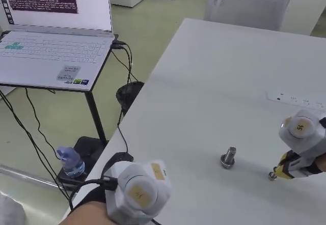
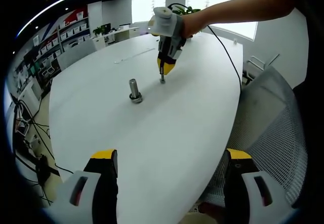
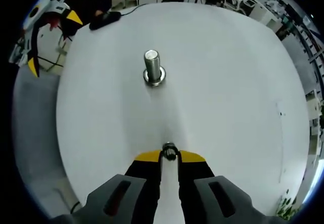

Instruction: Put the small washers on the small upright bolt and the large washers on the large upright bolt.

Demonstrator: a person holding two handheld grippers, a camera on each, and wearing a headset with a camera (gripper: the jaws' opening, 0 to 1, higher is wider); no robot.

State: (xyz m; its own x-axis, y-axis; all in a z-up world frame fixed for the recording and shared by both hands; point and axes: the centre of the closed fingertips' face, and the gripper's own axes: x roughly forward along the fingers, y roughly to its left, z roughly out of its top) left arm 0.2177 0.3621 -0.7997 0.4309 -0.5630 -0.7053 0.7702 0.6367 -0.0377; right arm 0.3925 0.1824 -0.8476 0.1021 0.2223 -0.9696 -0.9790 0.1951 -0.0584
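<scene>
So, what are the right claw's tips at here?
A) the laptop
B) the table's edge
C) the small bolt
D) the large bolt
C: in the right gripper view the right claw is closed around the small bolt, and the large bolt stands apart from it.

White table (image 1: 214, 82), laptop (image 1: 51, 47) on black stand (image 1: 94, 114), grey chair (image 1: 244, 8), pale floor (image 1: 147, 31).
</scene>
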